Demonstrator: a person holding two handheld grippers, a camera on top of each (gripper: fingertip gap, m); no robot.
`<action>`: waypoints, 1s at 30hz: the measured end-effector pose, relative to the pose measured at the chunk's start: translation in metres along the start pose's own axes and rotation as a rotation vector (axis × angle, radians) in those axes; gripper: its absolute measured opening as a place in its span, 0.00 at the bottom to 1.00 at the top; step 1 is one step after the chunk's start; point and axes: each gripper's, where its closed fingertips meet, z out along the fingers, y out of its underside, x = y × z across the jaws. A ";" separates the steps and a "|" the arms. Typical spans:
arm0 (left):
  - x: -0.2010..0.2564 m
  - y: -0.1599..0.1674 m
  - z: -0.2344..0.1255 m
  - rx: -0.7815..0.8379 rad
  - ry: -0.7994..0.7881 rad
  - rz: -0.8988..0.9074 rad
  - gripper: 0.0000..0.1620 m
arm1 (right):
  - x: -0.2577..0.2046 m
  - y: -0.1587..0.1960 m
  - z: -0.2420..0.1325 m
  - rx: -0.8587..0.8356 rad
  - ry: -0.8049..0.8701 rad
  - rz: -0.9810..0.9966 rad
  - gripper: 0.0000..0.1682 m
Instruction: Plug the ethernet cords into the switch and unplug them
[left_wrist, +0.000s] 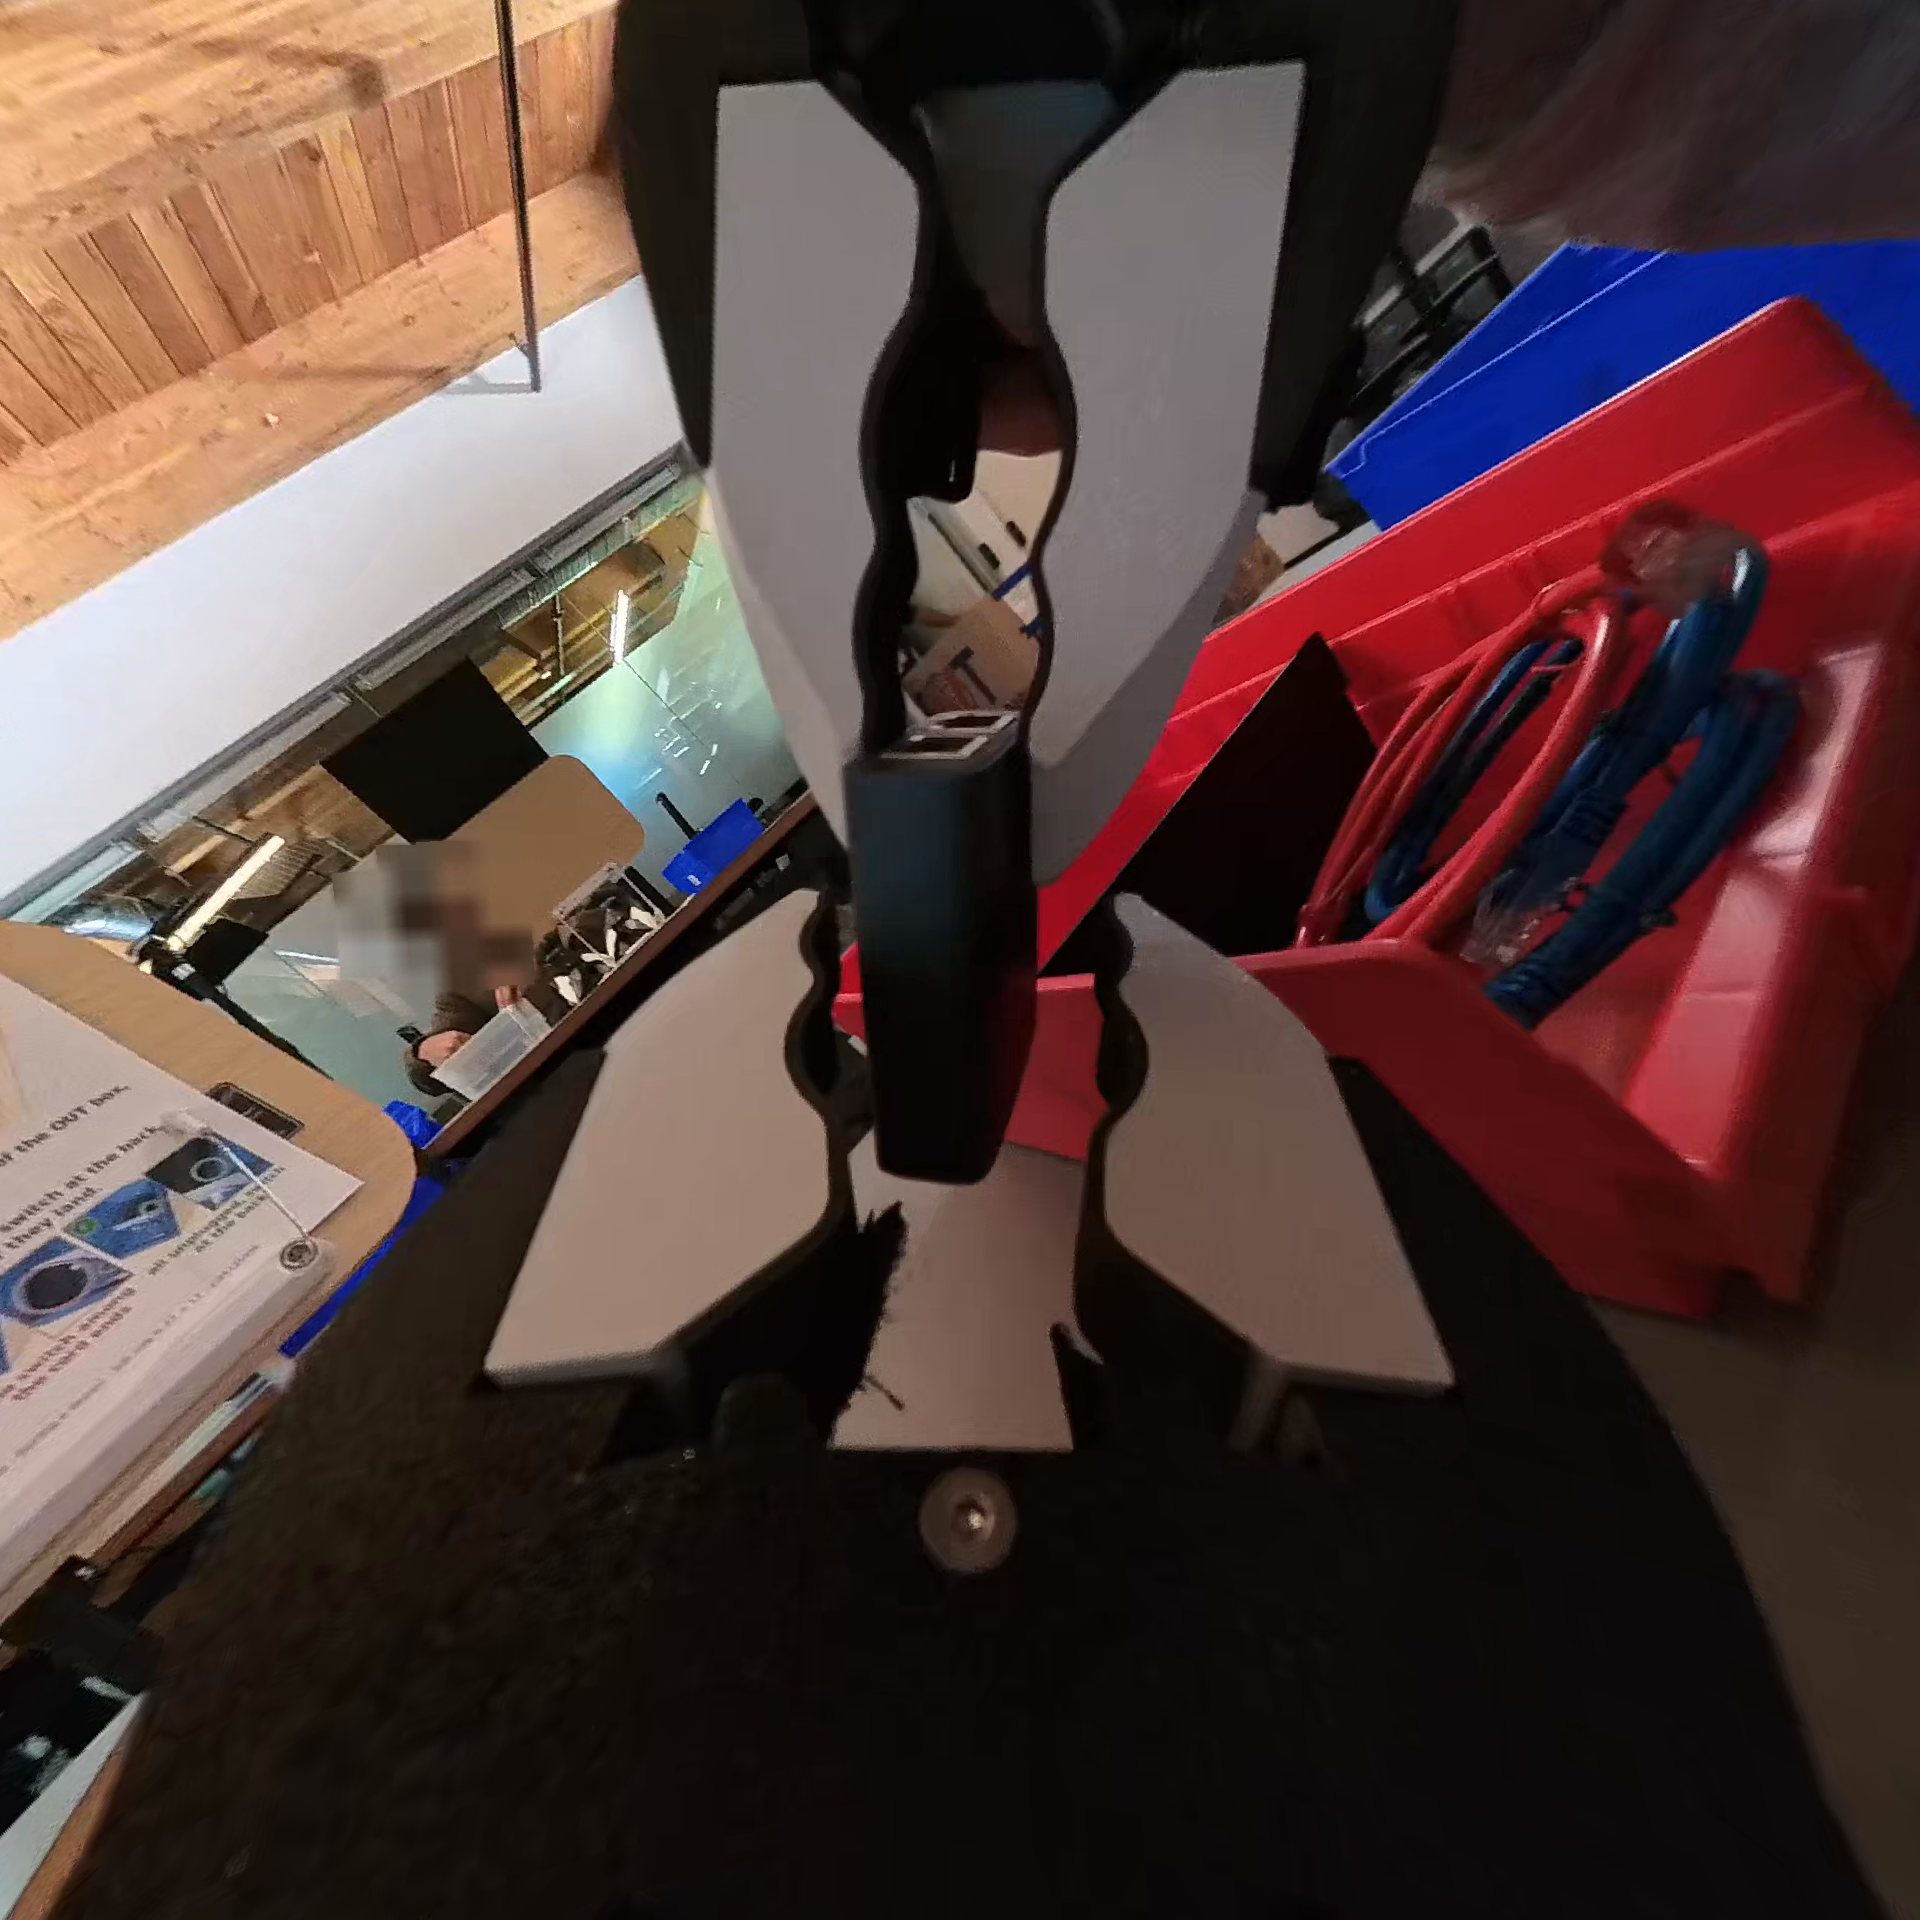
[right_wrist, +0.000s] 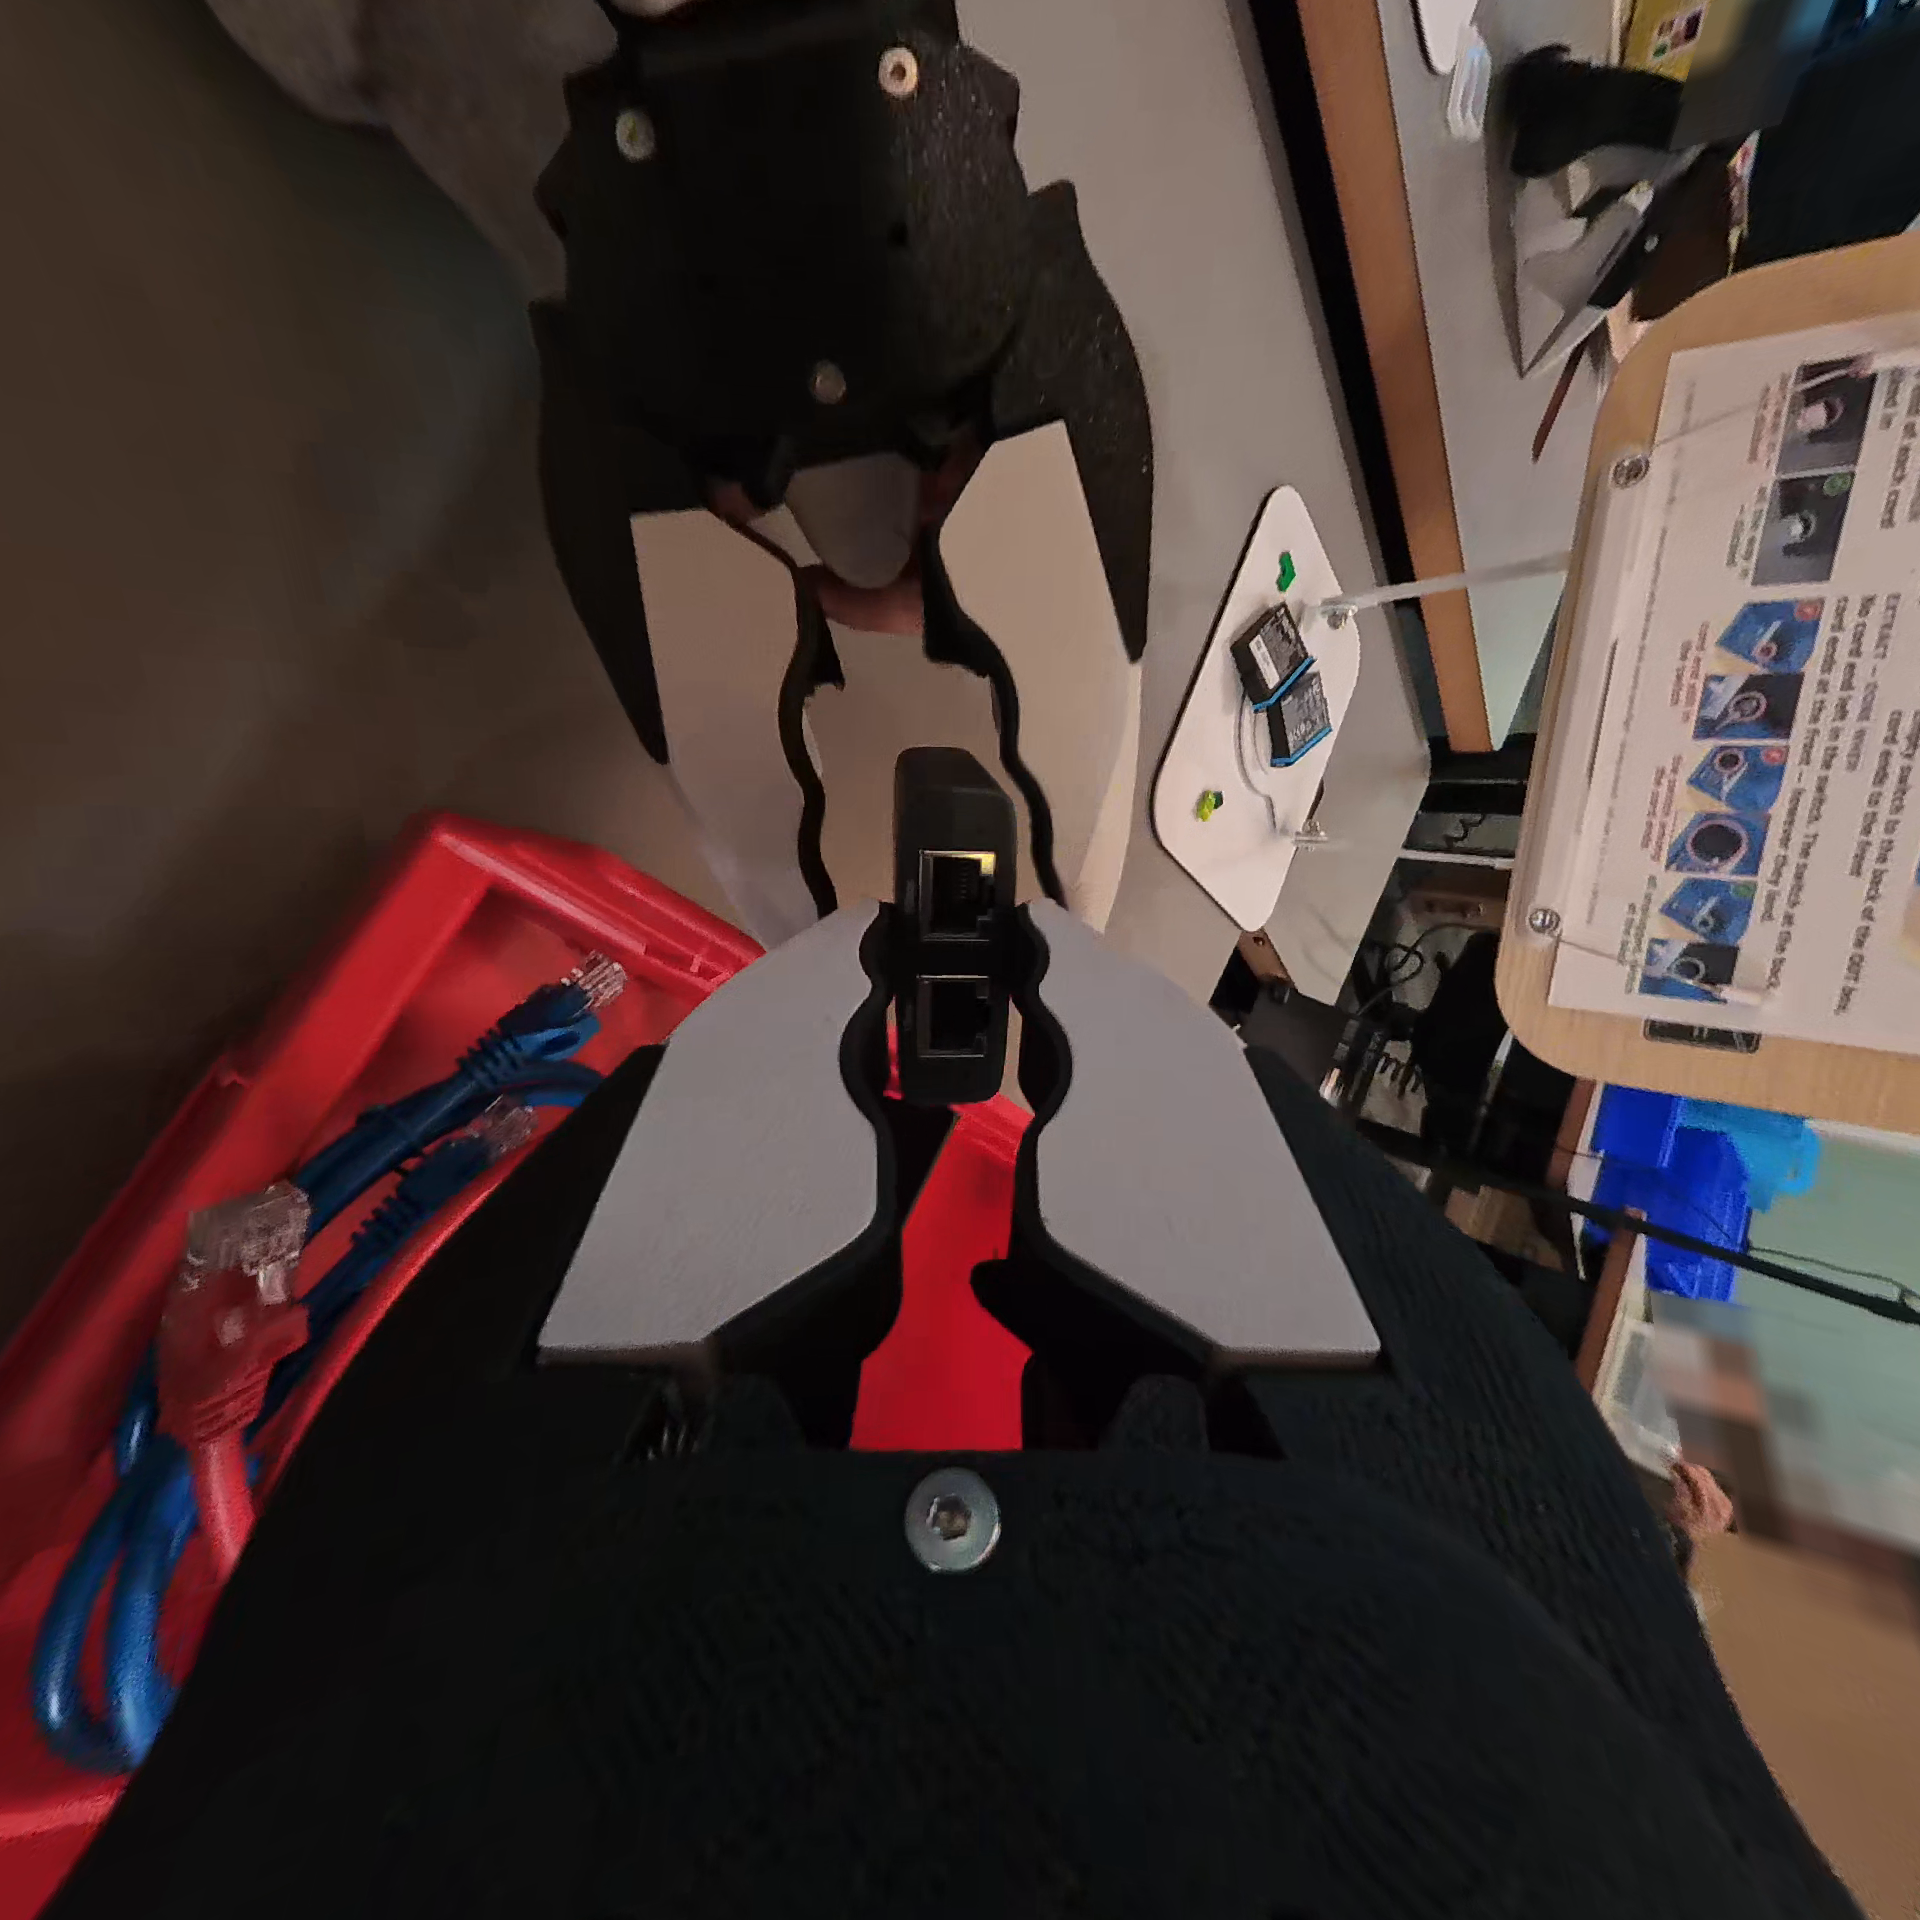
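Bin of red plastic (left_wrist: 1507, 1143), lying on a grey-brown surface, with a blue bin (left_wrist: 1662, 312) just behind it. Beside the working area stands a rounded wooden board (right_wrist: 1621, 343) carrying a printed sheet (right_wrist: 1766, 675) of text and small photographs. The right gripper (right_wrist: 956, 920) and the left gripper (left_wrist: 971, 935) face each other tip to tip in front of the red bin. The right gripper's grey-faced fingers (right_wrist: 748, 1143) are pressed against both sides of a small black box (right_wrist: 951, 1029), gripping it at the end that bears two network sockets, one above the other. The left gripper's fingers (left_wrist: 675, 1195) stand apart, straddling the opposite, plain end of the box; in the left wrist view one finger lies close against the box while red shows through a gap on the other side. The box thus spans the two grippers, clear of the bin's contents. Inside the red bin lie coiled blue cables (right_wrist: 416, 1132) and a red cable (right_wrist: 218, 1382), bundled together, each ending in a clear plastic plug. Farther off, a white rounded plate (right_wrist: 1226, 769) bears two small dark rectangular blocks (right_wrist: 1283, 675) side by side.
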 end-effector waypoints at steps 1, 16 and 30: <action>-0.001 0.000 0.000 -0.004 -0.007 0.010 0.28 | 0.001 -0.002 0.000 0.006 -0.002 -0.006 0.12; 0.003 0.010 0.002 -0.068 0.041 -0.042 0.13 | -0.002 0.000 0.001 -0.009 0.027 0.001 0.13; -0.031 0.026 -0.003 -0.105 -0.102 -0.265 0.13 | -0.073 0.044 -0.080 0.080 -0.020 0.554 0.17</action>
